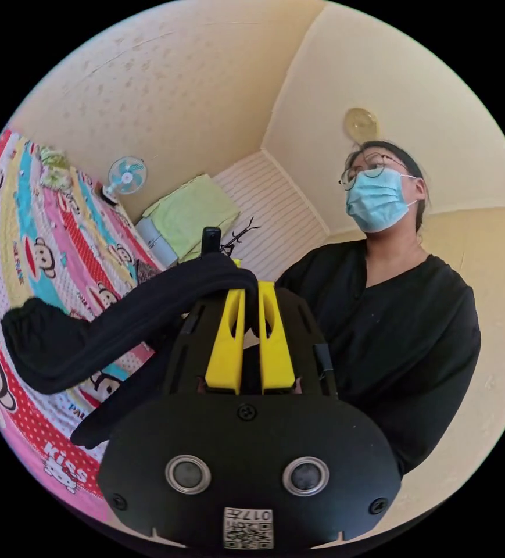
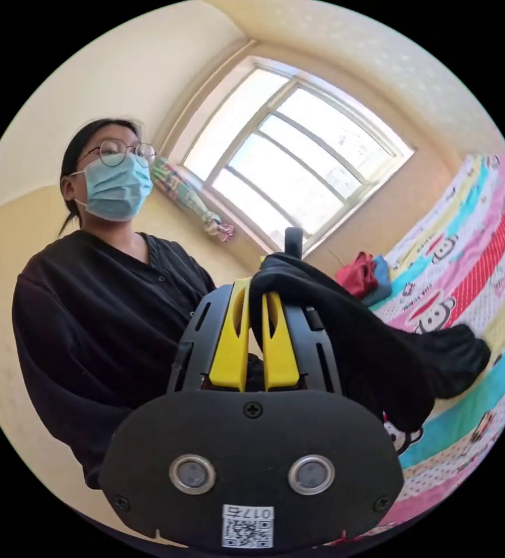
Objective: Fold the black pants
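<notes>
In the left gripper view, the black pants (image 1: 107,331) drape over the tips of the left tongs (image 1: 251,290), hiding where the yellow jaws meet the cloth. The pants' lower end passes behind the tongs' black housing. The bed (image 1: 25,232) is cut off by the round picture edge.

In the right gripper view, the pants (image 2: 357,343) likewise cover the tips of the right tongs (image 2: 258,290). A red and blue pile (image 2: 364,278) on the bed is too small to identify.

A: Walls?
B: Cream walls (image 1: 165,99), big bright window (image 2: 298,168), daylight.
A: Furniture?
B: Bed with cartoon-print sheet (image 1: 49,232), small fan (image 1: 126,176) by it, tied curtain (image 2: 185,197) beside the window.
</notes>
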### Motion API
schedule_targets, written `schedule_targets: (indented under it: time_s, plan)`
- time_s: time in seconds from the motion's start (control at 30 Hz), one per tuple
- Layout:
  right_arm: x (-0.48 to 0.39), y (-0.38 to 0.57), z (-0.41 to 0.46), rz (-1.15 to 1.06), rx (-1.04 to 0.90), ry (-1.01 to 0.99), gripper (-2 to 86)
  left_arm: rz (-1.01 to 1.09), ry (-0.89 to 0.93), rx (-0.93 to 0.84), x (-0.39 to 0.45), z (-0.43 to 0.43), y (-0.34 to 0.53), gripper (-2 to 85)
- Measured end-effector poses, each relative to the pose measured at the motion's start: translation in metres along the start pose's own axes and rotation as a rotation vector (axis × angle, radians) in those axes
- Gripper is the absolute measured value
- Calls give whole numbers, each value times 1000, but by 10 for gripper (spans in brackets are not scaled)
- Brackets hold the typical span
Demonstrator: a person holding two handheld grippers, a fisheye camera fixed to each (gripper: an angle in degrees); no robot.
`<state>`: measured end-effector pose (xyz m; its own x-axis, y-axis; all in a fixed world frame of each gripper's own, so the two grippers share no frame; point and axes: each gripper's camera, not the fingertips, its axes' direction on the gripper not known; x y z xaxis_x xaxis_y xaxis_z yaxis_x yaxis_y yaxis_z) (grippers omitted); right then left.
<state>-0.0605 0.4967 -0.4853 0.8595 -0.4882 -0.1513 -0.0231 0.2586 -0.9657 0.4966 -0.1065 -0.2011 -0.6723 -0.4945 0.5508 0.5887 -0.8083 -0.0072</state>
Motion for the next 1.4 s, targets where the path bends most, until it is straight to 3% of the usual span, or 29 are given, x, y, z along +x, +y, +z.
schedule_targets:
  time_s: [0.17,0.33,0.53,0.63,0.83,1.0,1.2,1.3,1.4]
  plan:
    - [-121,-59,-22,-261,-60,53,1,217,-69,68,85,37,-52,42]
    - [-143,-86,-44,-241,-2,93,1,181,-208,173,96,55,-83,42]
    - [-27,-87,-73,69,11,246,1,-210,-380,264,-28,48,-76,41]
    - [38,-85,-77,157,-40,348,2,-305,-504,248,-88,46,-72,42]
    - [108,-58,-58,300,-107,518,4,-467,-560,232,-175,51,-15,46]
    - [134,34,-23,384,-218,619,16,-676,-536,162,-217,96,96,51]
    - [182,156,-14,864,-374,693,89,-1136,-423,175,-253,144,239,133]
    - [185,159,-29,937,-336,684,127,-1170,-378,343,-243,129,259,146]
    - [197,133,-55,942,-195,668,153,-1126,-468,397,-238,101,240,167]
